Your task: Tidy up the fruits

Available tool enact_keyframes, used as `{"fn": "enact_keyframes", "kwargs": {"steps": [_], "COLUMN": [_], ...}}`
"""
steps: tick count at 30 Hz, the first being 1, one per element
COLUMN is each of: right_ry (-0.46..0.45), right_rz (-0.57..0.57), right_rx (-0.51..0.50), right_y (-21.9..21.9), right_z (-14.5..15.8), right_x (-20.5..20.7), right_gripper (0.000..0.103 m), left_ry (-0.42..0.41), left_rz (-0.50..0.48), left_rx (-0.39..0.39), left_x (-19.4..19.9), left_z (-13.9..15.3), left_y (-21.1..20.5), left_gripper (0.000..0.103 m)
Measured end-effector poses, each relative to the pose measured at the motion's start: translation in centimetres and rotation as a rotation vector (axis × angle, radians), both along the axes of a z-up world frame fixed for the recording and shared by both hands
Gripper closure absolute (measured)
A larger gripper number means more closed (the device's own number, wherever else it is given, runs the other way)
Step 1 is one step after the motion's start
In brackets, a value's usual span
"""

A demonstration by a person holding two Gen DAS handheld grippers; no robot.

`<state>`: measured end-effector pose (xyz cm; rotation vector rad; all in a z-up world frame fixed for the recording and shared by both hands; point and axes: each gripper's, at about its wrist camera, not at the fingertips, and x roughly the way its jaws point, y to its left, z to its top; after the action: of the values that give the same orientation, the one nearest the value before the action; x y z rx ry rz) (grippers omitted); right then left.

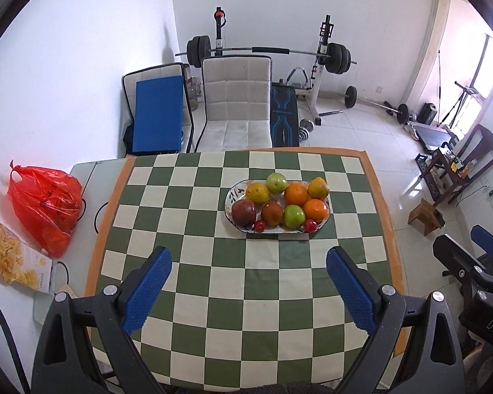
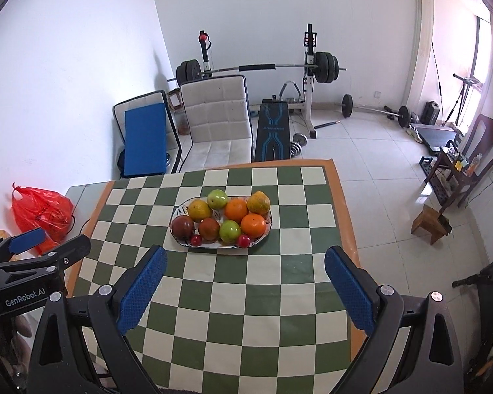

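Note:
An oval patterned plate (image 1: 236,193) (image 2: 180,210) sits on the far half of the green-and-white chequered cloth (image 1: 213,295). It holds several fruits: oranges (image 1: 295,194), two green apples (image 1: 276,182) (image 2: 230,230), a dark red fruit (image 1: 244,212) and two small red ones (image 1: 259,226). My left gripper (image 1: 249,256) hangs open over the near cloth, short of the plate, with nothing between its blue pads. My right gripper (image 2: 246,252) is also open and empty, just short of the plate's near rim. The left gripper (image 2: 49,244) shows at the left edge of the right wrist view.
A red plastic bag (image 1: 46,203) and a snack packet (image 1: 13,259) lie on the bare tabletop left of the cloth. Behind the table stand a white padded chair (image 1: 236,98), a blue mat (image 1: 157,115) and a barbell rack (image 1: 269,51). A small wooden stool (image 1: 425,216) stands on the floor to the right.

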<state>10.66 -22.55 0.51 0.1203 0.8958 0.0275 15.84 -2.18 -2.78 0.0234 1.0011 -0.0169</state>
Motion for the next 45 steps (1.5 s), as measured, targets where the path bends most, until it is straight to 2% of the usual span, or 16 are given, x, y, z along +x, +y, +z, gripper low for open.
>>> {"fn": "enact_keyframes", "kwargs": {"steps": [10,26,29,30,34,45], "right_ry": [-0.033,-0.028,-0.033,-0.033,-0.034,0.003], "right_rz": [-0.001,0.001,-0.002,-0.007,-0.023,-0.03], "right_rx": [-0.017,0.003,-0.014,-0.015,-0.027,-0.046], "right_y": [0.1,0.8,0.8,0.7,0.4,0.5], "right_z": [3.3,3.2,2.4,2.0,0.2,-5.4], "right_x": [-3.6,-4.1,-3.1,-2.6,-0.6,5.1], "right_gripper": [0.003,0.002,0.002,0.002,0.002,0.002], "left_ry": [-0.015,-0.025,-0.035,-0.041,-0.05,0.029], "left_rz": [-0.016,-0.005,-0.001,0.003,0.01,0.022], "left_rx": [-0.021,-0.021,-0.007,0.002,0.027,0.047], "left_x": [-2.9,-4.2,-3.2,-2.7,-0.7,3.9], "left_z": [2.0,2.1,1.6,1.3,-0.2,-5.3], "left_y": [-0.1,0.3,0.5,0.5,0.6,0.8], "left_gripper": [0.007,0.007,0.006,0.001,0.0,0.0]}}
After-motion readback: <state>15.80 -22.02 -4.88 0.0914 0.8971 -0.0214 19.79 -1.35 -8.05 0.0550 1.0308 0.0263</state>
